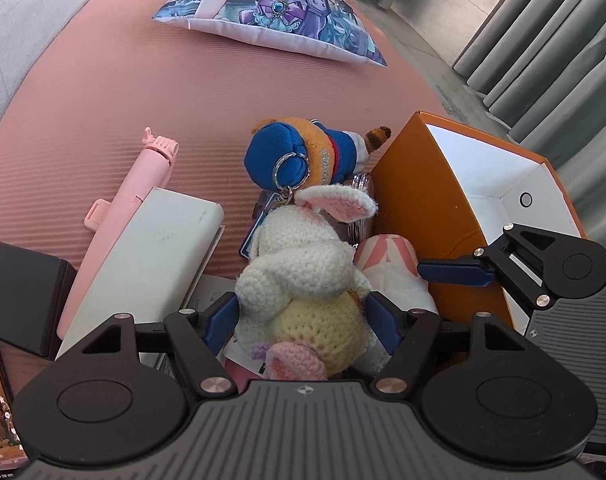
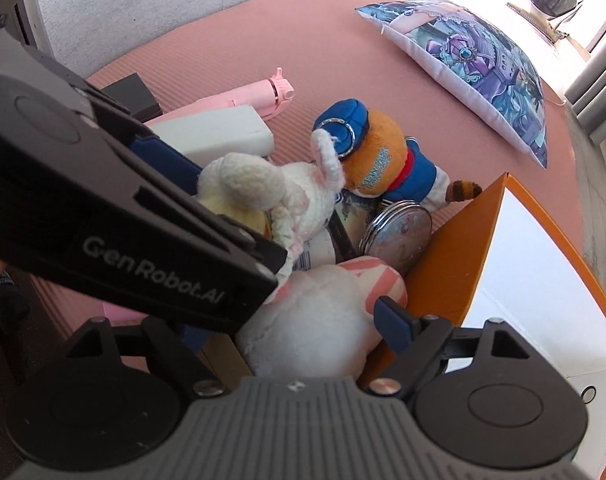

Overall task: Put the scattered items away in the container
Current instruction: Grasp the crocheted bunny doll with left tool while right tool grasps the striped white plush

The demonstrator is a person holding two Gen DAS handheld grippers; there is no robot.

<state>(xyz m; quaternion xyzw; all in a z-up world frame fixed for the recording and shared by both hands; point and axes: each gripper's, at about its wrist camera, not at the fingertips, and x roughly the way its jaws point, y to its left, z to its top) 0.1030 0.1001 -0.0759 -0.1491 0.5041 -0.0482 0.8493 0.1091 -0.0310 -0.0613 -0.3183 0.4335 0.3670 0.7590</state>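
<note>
A crocheted white and yellow bunny (image 1: 303, 280) (image 2: 243, 188) sits on top of a heap of items, and my left gripper (image 1: 303, 316) (image 2: 231, 208) is shut on it, a blue pad against each side of its body. Under it lies a white and pink plush (image 1: 387, 264) (image 2: 311, 328), which sits between the wide-apart fingers of my right gripper (image 2: 291, 324); that gripper is open, and its left finger is hidden behind the left gripper. Just right of the heap stands the orange box (image 1: 407, 184) (image 2: 455, 248) with a bare white inside. One right gripper finger (image 1: 455, 272) reaches over its rim.
A plush in a blue cap with a key ring (image 1: 303, 152) (image 2: 383, 156) and a round metal disc (image 2: 399, 228) lean by the box. A pink tube-like item (image 1: 143, 184), a white slab (image 1: 155, 256) and a black box (image 1: 23, 292) lie left. A printed pillow (image 1: 271, 12) rests far back on the pink mat (image 1: 103, 80).
</note>
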